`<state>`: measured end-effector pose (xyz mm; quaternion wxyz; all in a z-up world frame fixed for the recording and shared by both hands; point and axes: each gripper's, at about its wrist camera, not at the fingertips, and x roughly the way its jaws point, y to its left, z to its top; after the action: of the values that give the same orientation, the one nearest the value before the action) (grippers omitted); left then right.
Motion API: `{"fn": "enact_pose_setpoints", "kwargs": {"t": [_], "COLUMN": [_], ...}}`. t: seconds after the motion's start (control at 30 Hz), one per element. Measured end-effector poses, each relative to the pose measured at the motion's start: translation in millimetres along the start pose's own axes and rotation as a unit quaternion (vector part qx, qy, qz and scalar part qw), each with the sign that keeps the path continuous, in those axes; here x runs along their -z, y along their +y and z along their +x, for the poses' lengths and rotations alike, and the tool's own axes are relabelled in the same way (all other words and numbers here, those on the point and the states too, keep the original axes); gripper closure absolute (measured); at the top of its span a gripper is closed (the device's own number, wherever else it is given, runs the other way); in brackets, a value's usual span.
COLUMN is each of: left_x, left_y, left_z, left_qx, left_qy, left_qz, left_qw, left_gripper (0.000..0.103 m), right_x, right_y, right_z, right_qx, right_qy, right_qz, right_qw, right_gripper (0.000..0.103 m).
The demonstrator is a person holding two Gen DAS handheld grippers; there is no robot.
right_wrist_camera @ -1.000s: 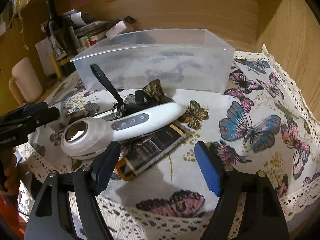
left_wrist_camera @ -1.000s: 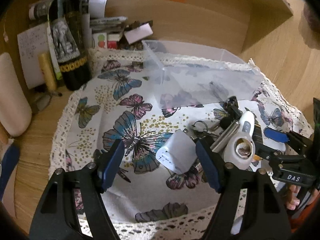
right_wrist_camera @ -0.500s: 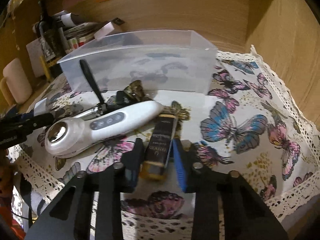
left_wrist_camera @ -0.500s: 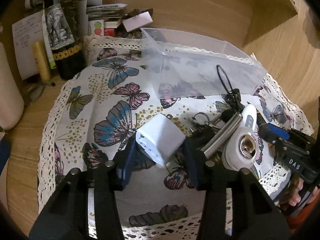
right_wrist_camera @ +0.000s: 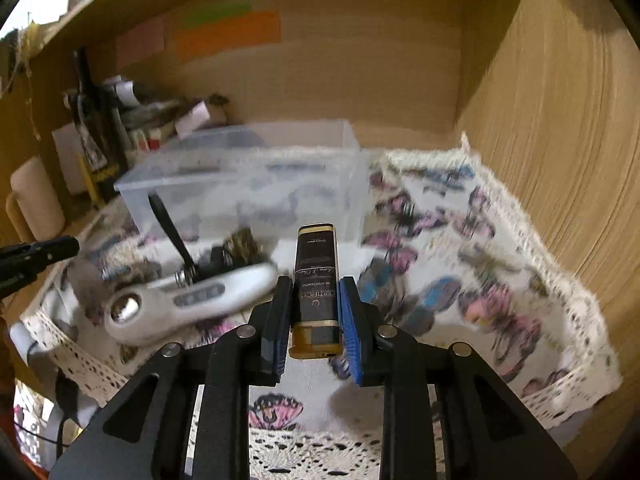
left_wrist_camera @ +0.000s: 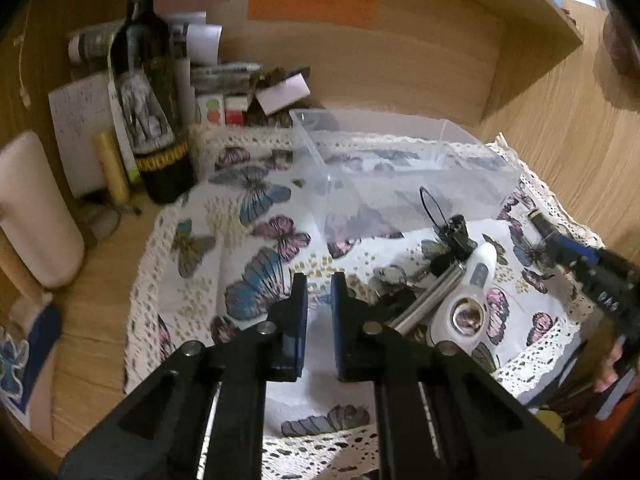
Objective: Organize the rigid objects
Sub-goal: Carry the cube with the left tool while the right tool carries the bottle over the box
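Observation:
My right gripper (right_wrist_camera: 312,300) is shut on a black and gold box (right_wrist_camera: 316,284) and holds it lifted above the butterfly cloth (right_wrist_camera: 480,280), in front of the clear plastic bin (right_wrist_camera: 248,180). My left gripper (left_wrist_camera: 318,300) has its jaws nearly closed with only a narrow gap and nothing visible between them; the white cube is not in view. A white handheld device (left_wrist_camera: 468,304) (right_wrist_camera: 188,304) lies on the cloth beside keys and a metal tube (left_wrist_camera: 428,300). The bin also shows in the left wrist view (left_wrist_camera: 400,168).
A dark wine bottle (left_wrist_camera: 152,112), papers and small boxes (left_wrist_camera: 240,88) crowd the back left of the wooden shelf. A white cylinder (left_wrist_camera: 32,216) stands at the left. Wooden walls close in at the back and right (right_wrist_camera: 560,120).
My right gripper closed on the black and gold box and lifted it off the cloth. My left gripper closed from wide open around the white cube to nearly shut, and the cube is gone from view.

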<state>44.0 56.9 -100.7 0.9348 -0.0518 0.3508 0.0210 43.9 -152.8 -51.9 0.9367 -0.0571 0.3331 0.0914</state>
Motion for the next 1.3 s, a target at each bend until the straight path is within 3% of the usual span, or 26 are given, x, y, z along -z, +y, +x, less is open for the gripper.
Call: {"fn": "enact_pose_setpoints", "kwargs": {"t": [0.1, 0.17, 0.23, 0.3, 0.47, 0.53, 0.7, 0.73, 1.0, 1.3], "left_x": [-2, 0, 4, 8, 17, 20, 18, 16, -16, -80], "left_y": [-2, -4, -3, -6, -14, -13, -10, -9, 1, -3], "left_z": [4, 7, 8, 7, 23, 31, 27, 25, 5, -14], "left_qx": [-0.002, -0.011, -0.006, -0.005, 0.005, 0.021, 0.019, 0.02, 0.003, 0.028], "left_qy": [0.013, 0.021, 0.022, 0.023, 0.059, 0.073, 0.065, 0.062, 0.023, -0.028], "left_qz": [0.012, 0.015, 0.01, 0.013, 0.029, 0.023, 0.016, 0.018, 0.024, 0.022], "left_qw": [0.9998, 0.9996, 0.9997, 0.9996, 0.9978, 0.9969, 0.9976, 0.9977, 0.9995, 0.999], "left_gripper": [0.092, 0.075, 0.044, 0.04, 0.041, 0.054, 0.056, 0.073, 0.073, 0.073], "right_x": [-5, -6, -6, -4, -2, -3, -9, -11, -38, -80], "right_y": [-2, -4, -5, -6, -7, -6, -5, -5, -1, 5], "right_z": [-6, -7, -8, -7, -4, -4, -3, -3, -1, 2], "right_qx": [-0.009, -0.01, -0.014, -0.015, -0.021, -0.023, -0.029, -0.03, -0.044, -0.049], "right_qy": [-0.012, -0.015, -0.017, -0.017, -0.013, -0.013, -0.016, -0.017, -0.038, -0.065], "right_qz": [0.005, 0.008, 0.012, 0.015, 0.017, 0.016, 0.011, 0.009, -0.003, -0.02], "right_qw": [1.0, 1.0, 1.0, 1.0, 1.0, 1.0, 0.999, 0.999, 0.998, 0.996], "right_gripper": [0.081, 0.081, 0.081, 0.081, 0.081, 0.081, 0.081, 0.081, 0.081, 0.081]}}
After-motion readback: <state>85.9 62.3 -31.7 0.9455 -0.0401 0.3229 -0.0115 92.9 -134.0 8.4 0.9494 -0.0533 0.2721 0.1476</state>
